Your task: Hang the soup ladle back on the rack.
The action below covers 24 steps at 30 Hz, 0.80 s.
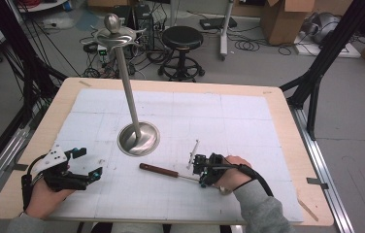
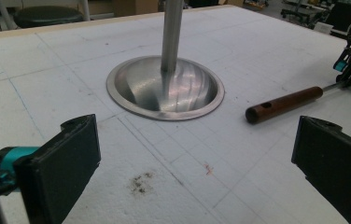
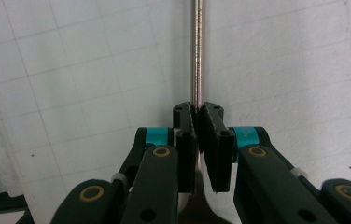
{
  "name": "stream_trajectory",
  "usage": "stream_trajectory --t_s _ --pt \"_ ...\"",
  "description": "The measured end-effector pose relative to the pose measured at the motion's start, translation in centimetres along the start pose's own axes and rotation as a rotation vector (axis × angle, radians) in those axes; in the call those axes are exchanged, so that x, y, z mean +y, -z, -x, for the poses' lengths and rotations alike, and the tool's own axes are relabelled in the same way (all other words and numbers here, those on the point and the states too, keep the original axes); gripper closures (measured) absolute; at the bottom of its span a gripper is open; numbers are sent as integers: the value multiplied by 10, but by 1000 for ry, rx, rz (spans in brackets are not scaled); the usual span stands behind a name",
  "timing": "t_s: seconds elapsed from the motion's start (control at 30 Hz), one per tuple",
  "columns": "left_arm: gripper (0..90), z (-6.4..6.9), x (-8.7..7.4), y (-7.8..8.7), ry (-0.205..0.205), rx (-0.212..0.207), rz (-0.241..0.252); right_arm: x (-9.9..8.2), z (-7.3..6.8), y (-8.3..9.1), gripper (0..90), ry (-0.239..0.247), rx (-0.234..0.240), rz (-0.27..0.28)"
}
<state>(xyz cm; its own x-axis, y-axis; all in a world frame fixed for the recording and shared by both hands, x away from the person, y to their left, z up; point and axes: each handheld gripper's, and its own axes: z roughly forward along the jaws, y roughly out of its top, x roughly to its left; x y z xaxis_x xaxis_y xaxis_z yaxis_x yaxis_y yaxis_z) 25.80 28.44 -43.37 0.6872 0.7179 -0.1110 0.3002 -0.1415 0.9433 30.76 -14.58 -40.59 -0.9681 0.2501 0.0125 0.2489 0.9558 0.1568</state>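
The right gripper [image 1: 203,171] is clenched on the thin steel shaft of the wooden-handled metal utensil [image 1: 158,170], which lies flat near the bench's [image 1: 287,145] front edge, handle toward the released left gripper [image 1: 89,165].

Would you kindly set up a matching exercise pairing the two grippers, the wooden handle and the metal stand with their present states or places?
Things:
1. left gripper
2. right gripper
3. wooden handle
4. metal stand

States or places:
A. upright on a round base at the middle of the table
B. lying flat between the two grippers
C. jaws wide apart, nothing between them
D. jaws closed on a thin metal rod

Pairs: 1-C, 2-D, 3-B, 4-A
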Motion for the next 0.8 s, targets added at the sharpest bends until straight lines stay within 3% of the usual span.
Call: stream_trajectory --t_s 0.8 --pt "18 0 0 0 -13 7 -4 -7 7 22 849 -31 -36 182"
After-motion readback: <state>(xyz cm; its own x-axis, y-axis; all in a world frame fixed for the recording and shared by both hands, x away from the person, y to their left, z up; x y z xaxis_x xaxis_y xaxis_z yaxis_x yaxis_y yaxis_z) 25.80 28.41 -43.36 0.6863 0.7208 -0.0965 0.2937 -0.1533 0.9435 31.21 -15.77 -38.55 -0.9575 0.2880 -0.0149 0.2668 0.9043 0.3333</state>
